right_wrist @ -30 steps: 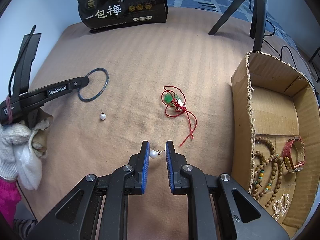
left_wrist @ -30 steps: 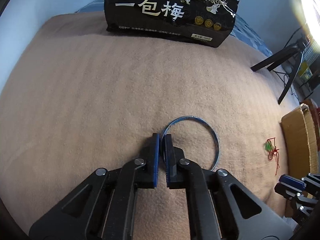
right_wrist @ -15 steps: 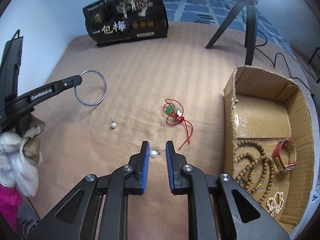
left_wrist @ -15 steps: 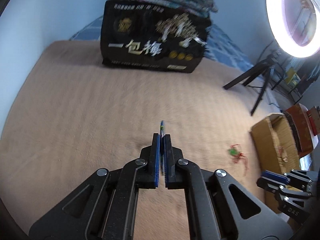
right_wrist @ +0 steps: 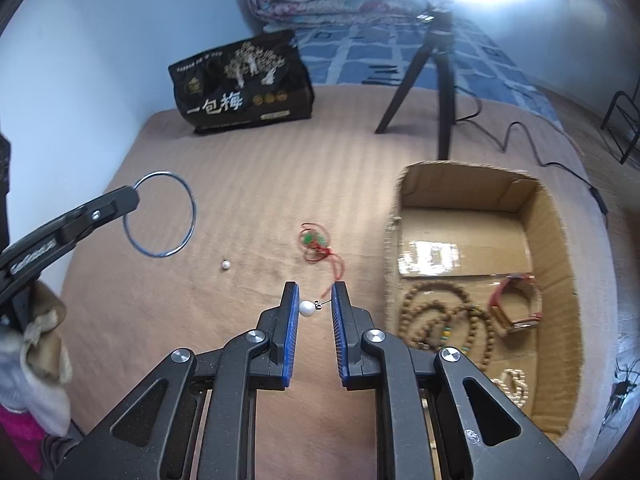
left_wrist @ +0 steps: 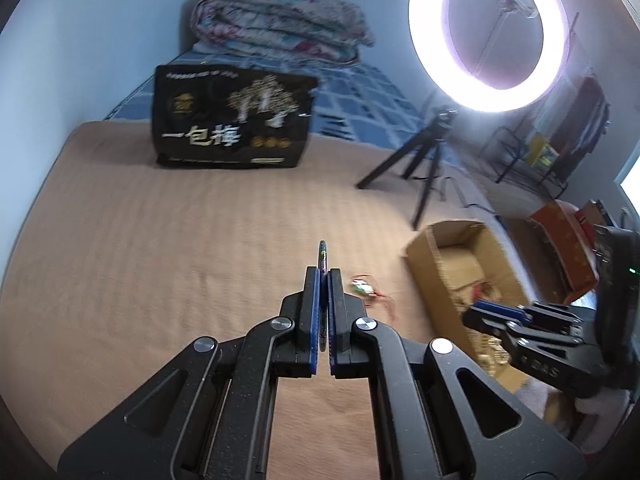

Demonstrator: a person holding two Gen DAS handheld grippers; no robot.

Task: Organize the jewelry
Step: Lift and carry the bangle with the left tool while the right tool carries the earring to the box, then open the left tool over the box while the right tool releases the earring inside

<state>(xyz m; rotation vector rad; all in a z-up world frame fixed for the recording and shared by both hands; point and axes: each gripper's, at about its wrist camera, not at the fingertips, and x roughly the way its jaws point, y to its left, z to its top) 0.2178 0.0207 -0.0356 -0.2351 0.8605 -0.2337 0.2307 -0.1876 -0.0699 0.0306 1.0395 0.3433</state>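
- Left hand-held gripper (right_wrist: 134,196): jaws together, clamped on the rim of one thin bangle (right_wrist: 160,215), which is clear of the bed; in the left wrist view it shows edge-on between the pads.
- Right hand-held gripper (right_wrist: 316,306): jaws nearly together, pinching one pearl earring (right_wrist: 307,308), pearl against the left pad, post against the right.
- Cardboard box (right_wrist: 560,248), at the right on the brown blanket (right_wrist: 260,184), already holds one red-strap watch (right_wrist: 516,304), wooden bead strands (right_wrist: 436,320) (count unclear, they tangle) and one pearl piece (right_wrist: 514,384).
- Left on the blanket: one loose pearl earring (right_wrist: 226,265) and one green pendant on red cord (right_wrist: 318,242).
- Judgement: roughly halfway; two items in transit, two not yet picked up.
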